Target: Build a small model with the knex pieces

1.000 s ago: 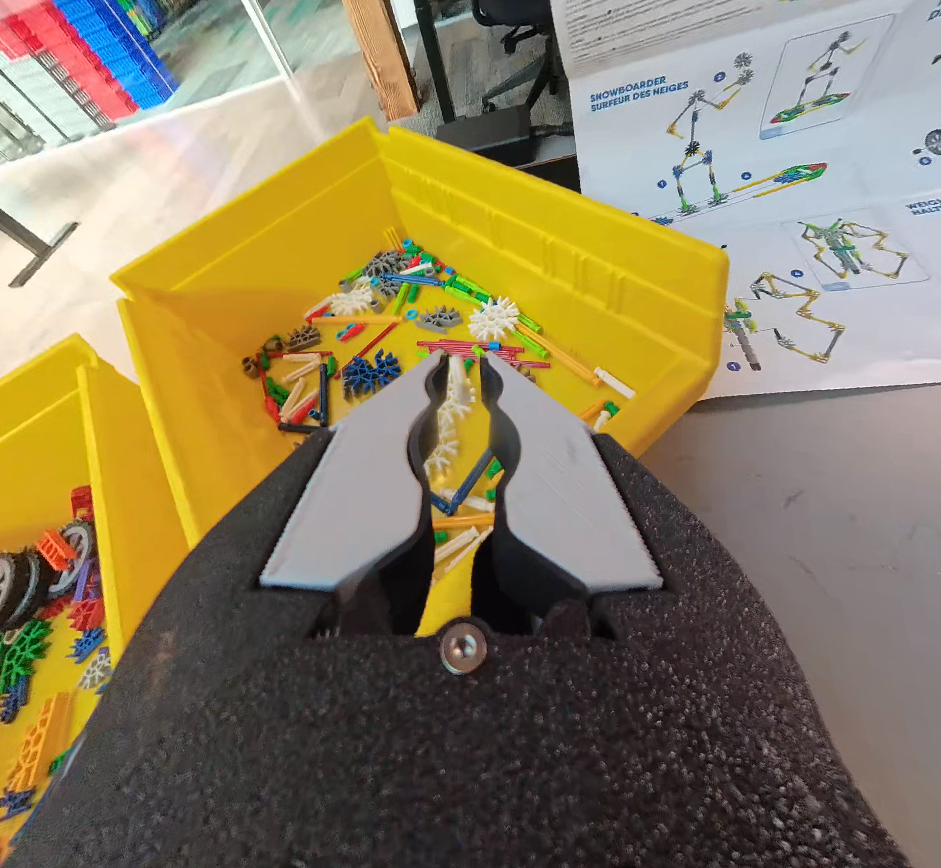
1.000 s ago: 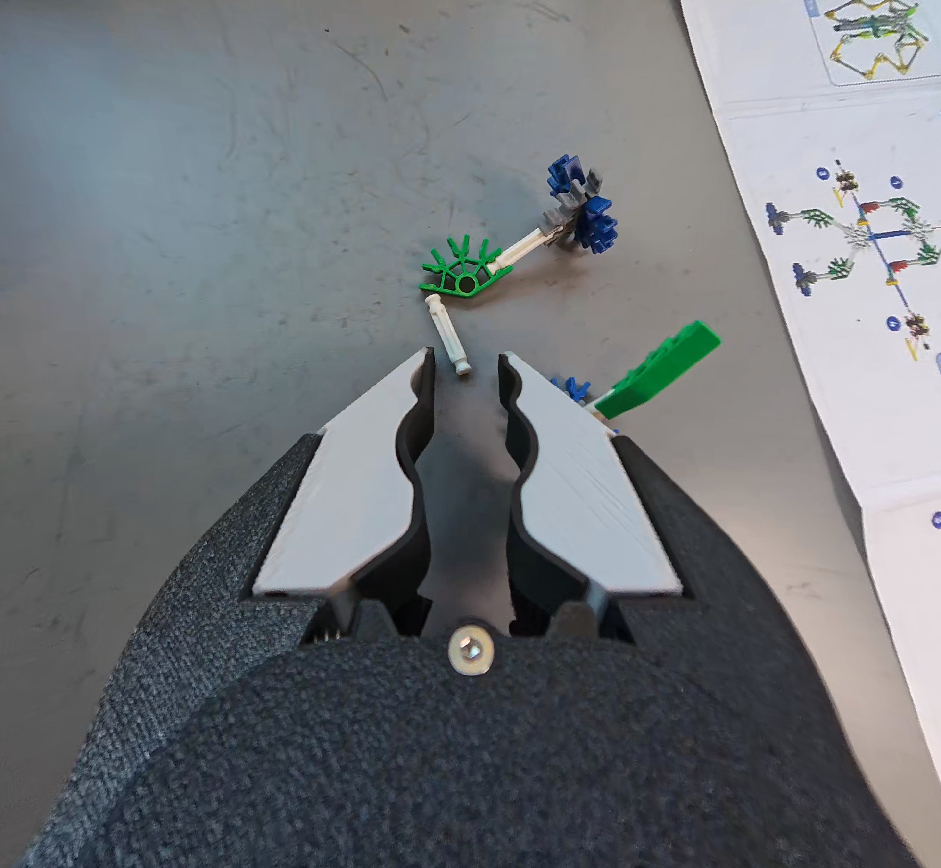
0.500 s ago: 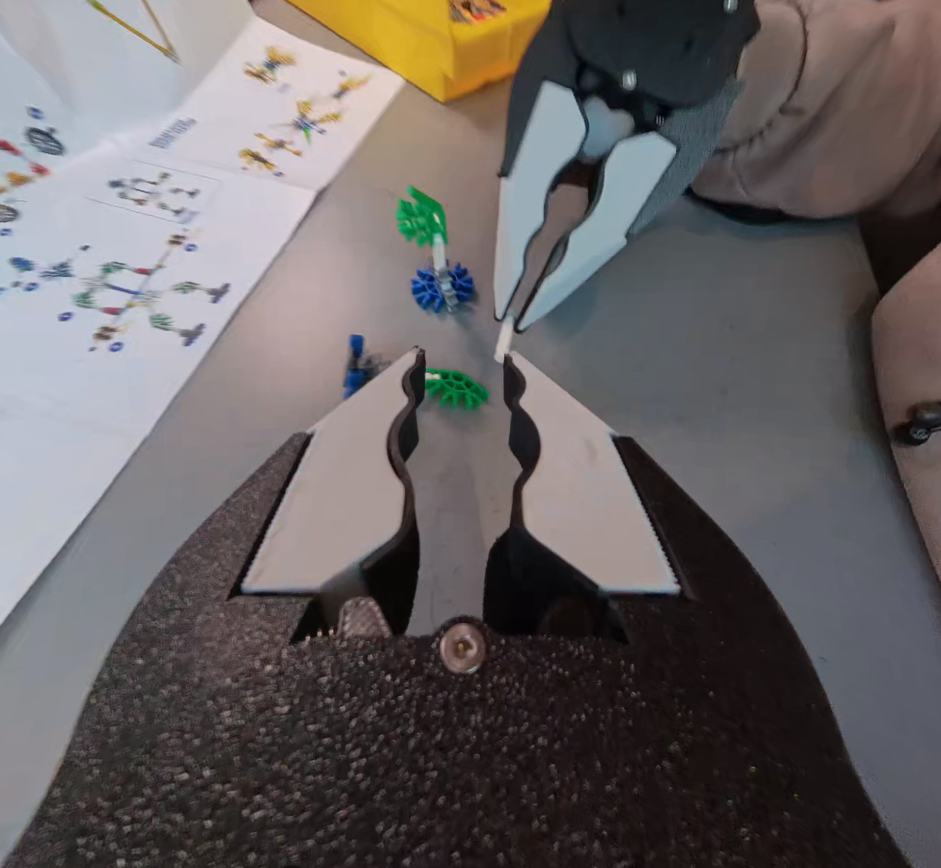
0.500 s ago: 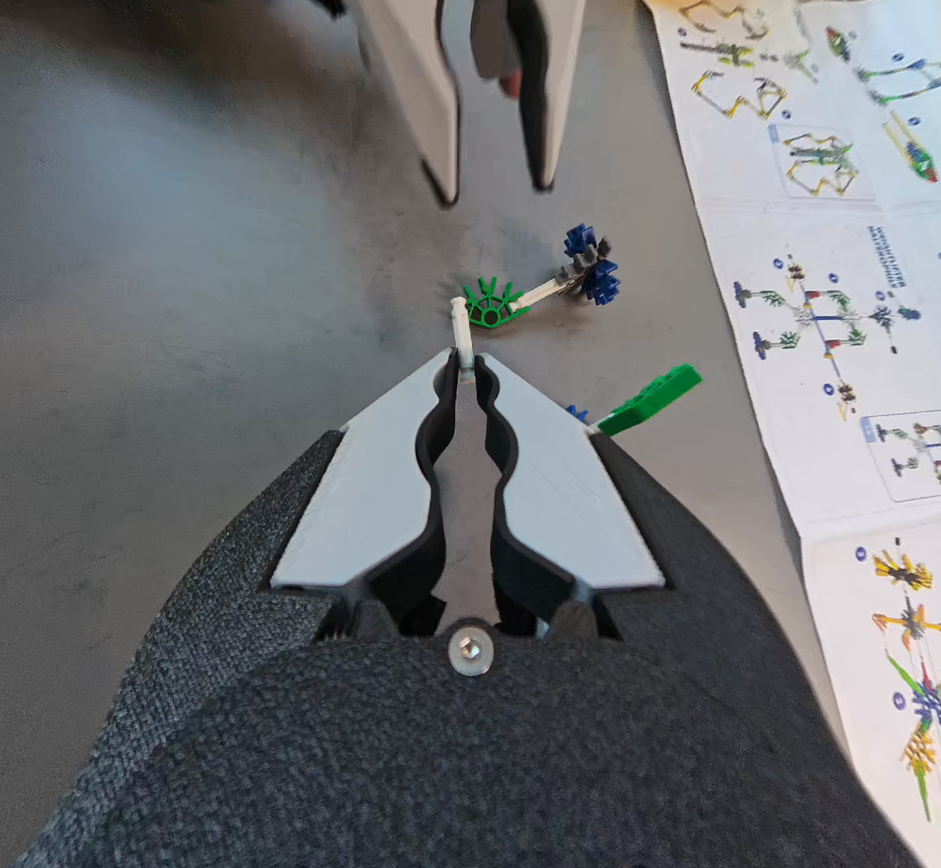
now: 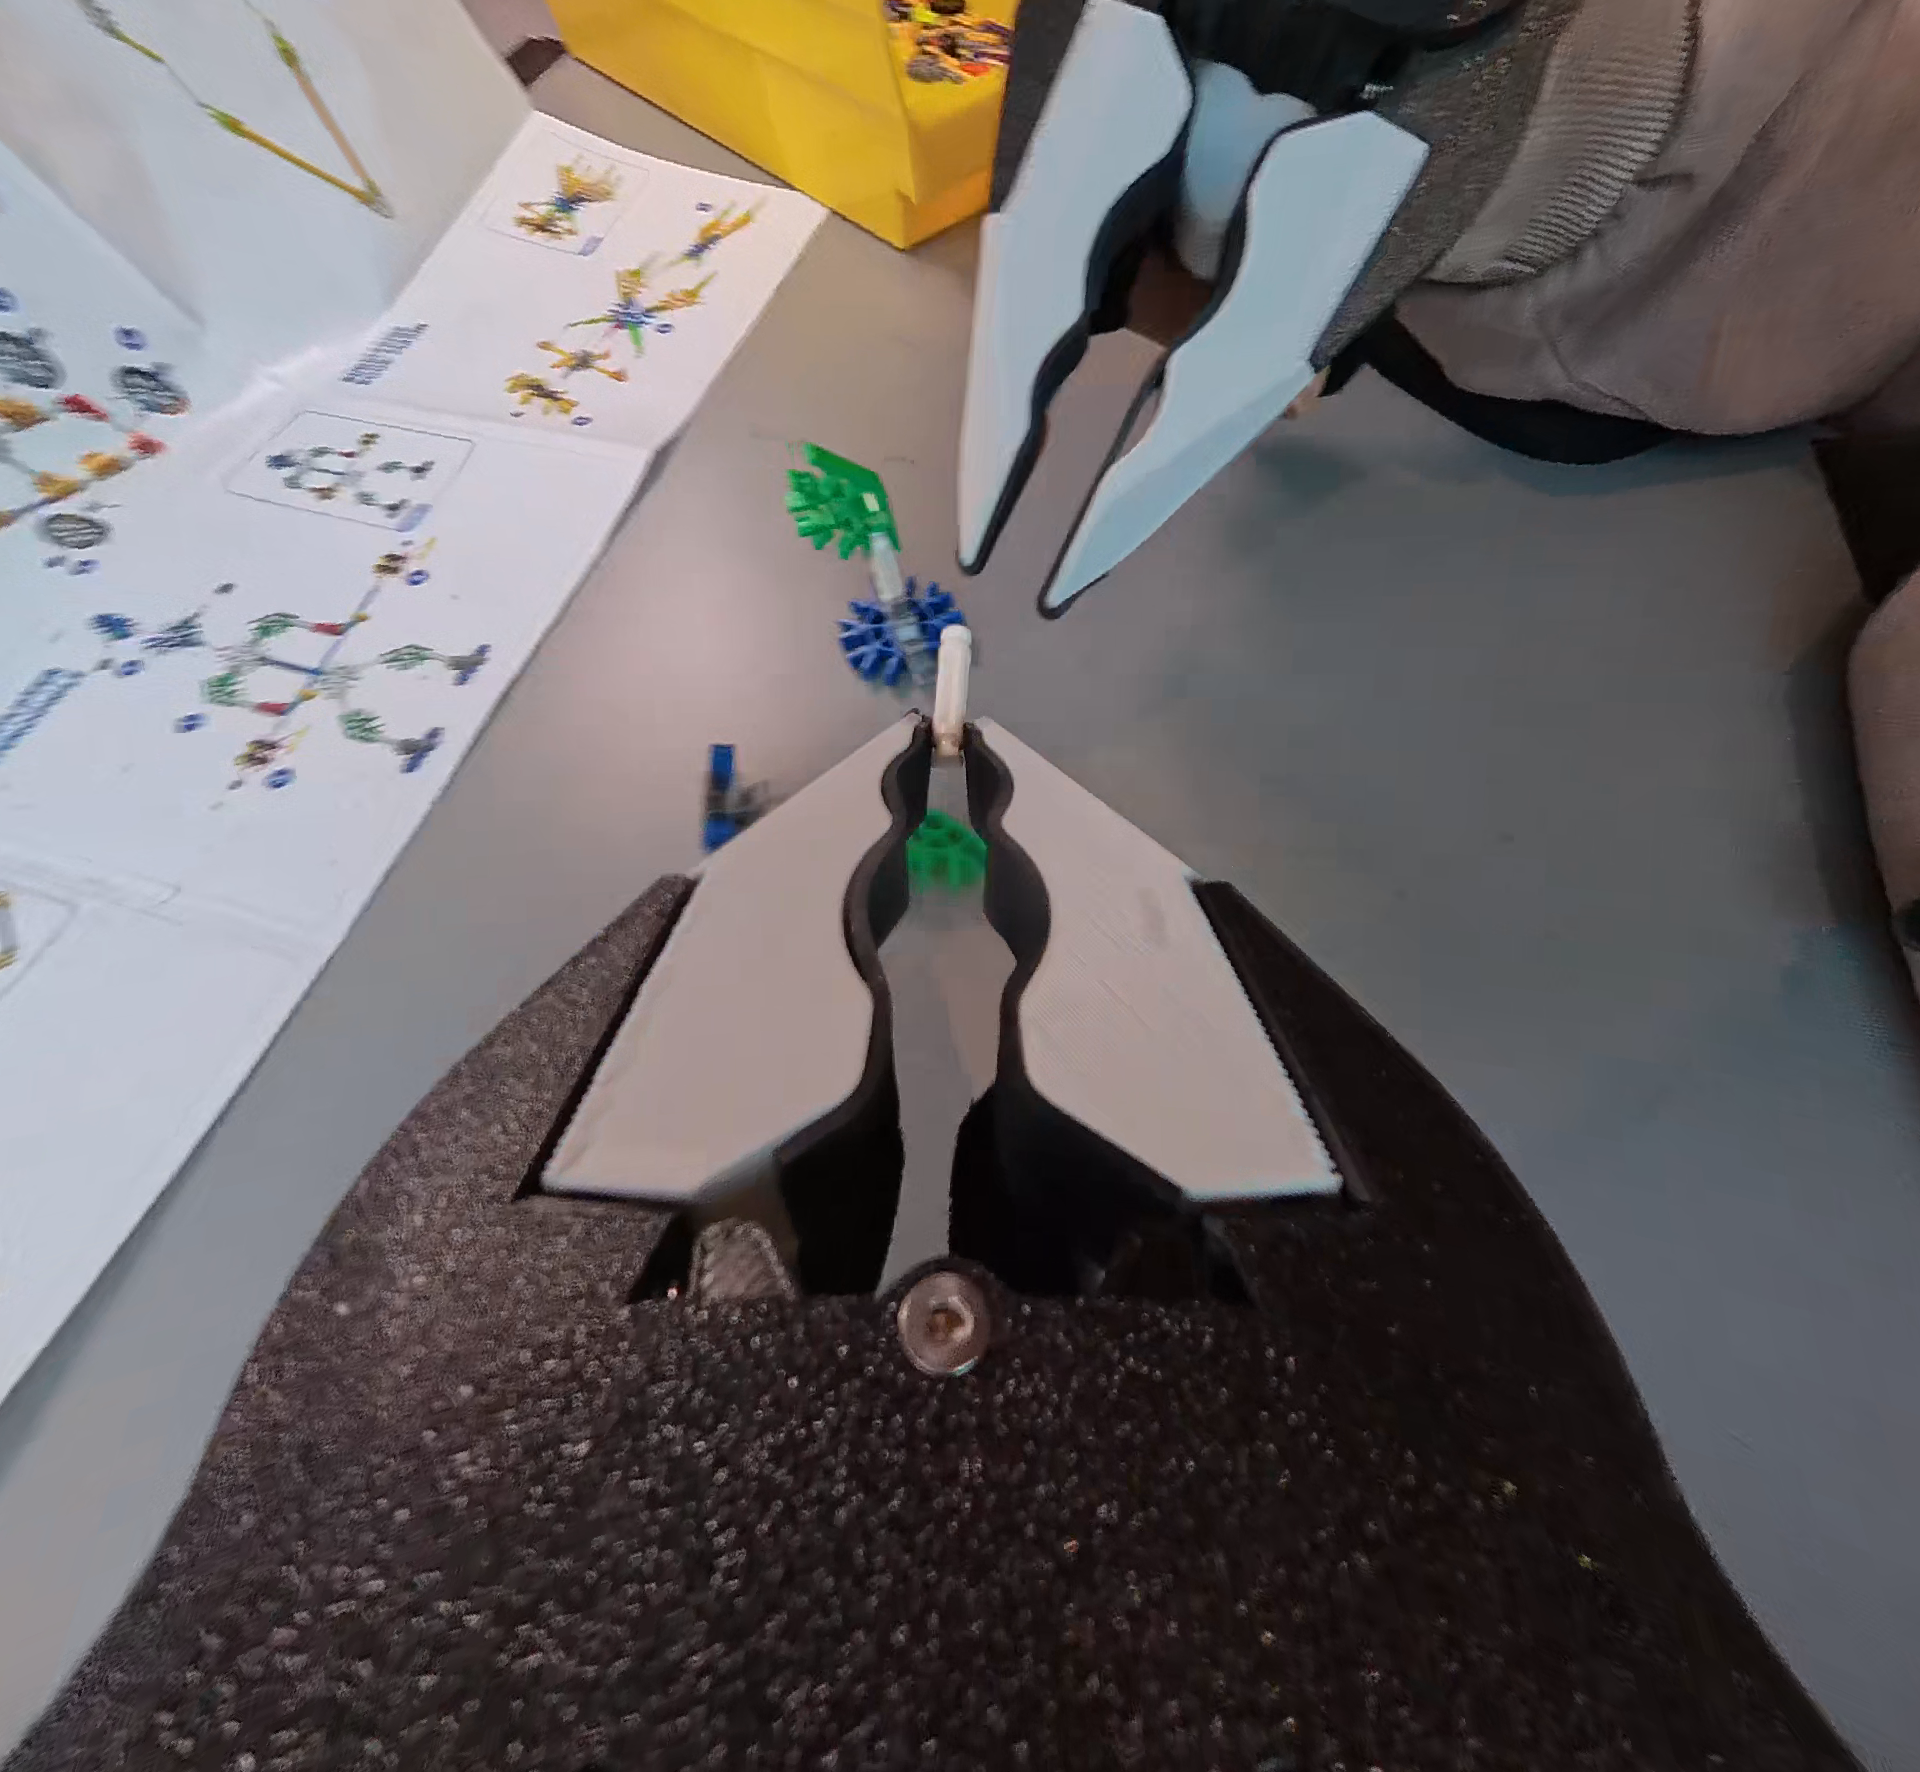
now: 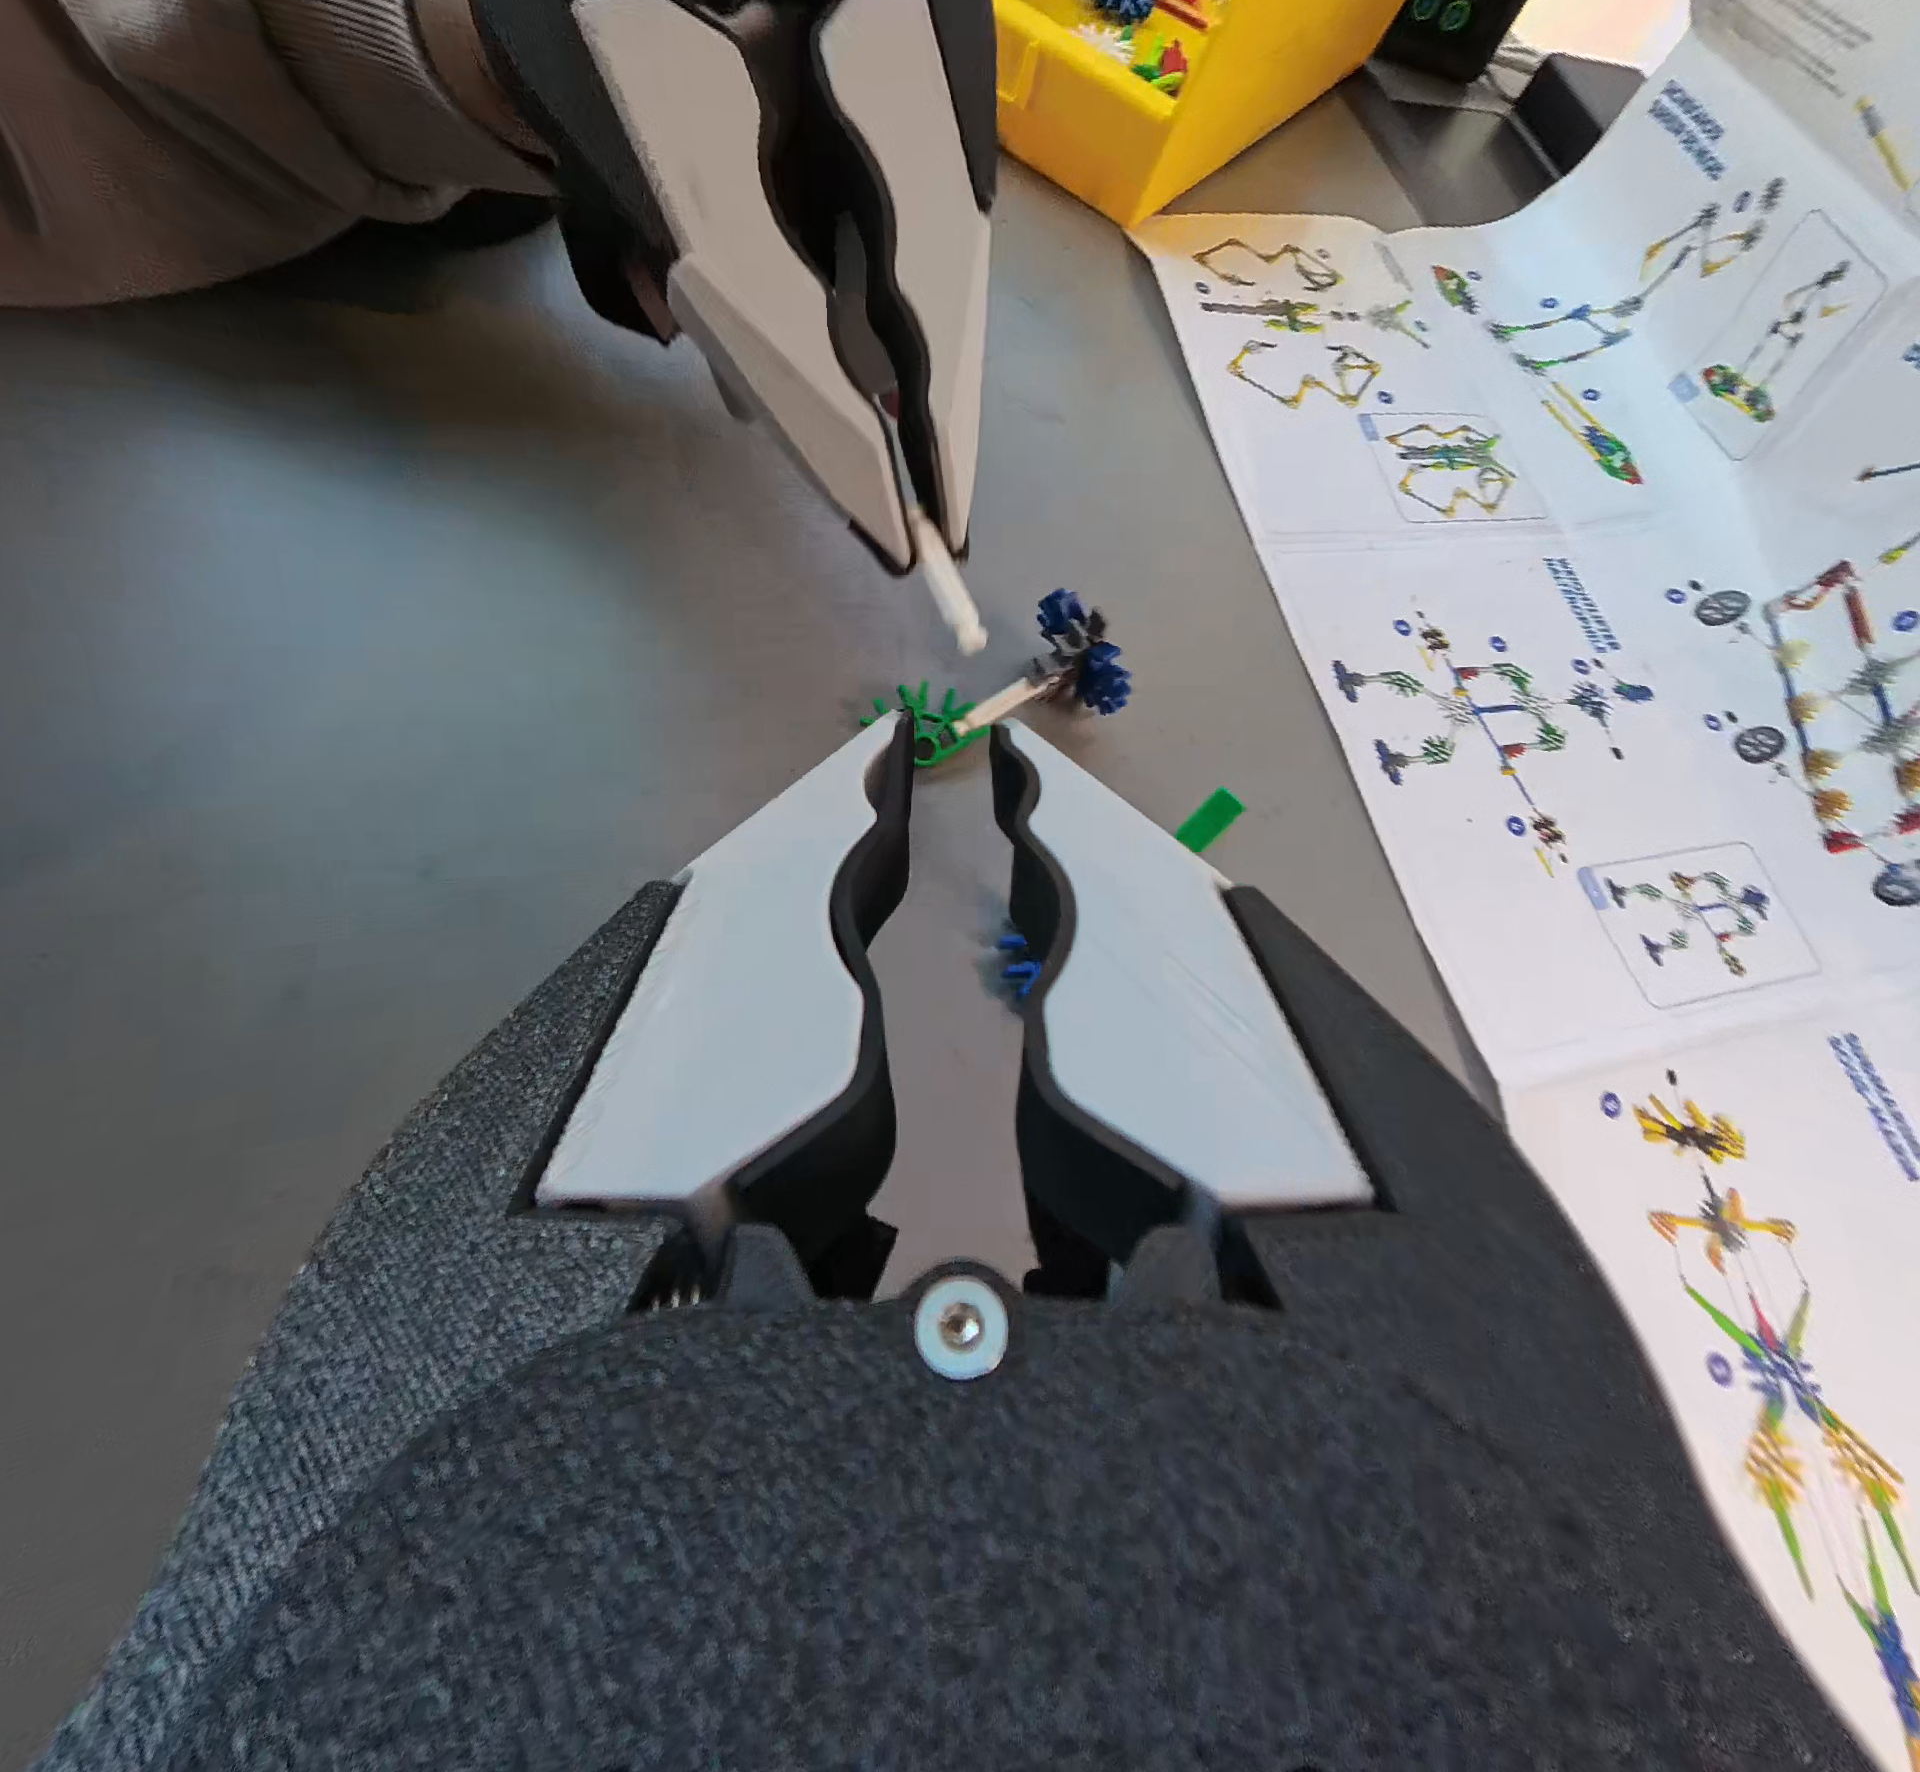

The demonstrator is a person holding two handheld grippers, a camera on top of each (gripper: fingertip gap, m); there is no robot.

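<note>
Grey tabletop [image 5: 1455,787]; white rod [image 5: 950,683] between left gripper's [image 5: 943,733] jaws

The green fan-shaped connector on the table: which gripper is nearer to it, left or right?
Right. The right gripper has its open fingertips right at the green fan-shaped connector. The left gripper hangs farther off above it, shut on a white rod.

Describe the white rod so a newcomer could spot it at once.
On the grey table, between the white instruction sheet and the yellow bin, find the left gripper. The white rod sticks out of its closed tips, the only loose piece held off the table.
</note>
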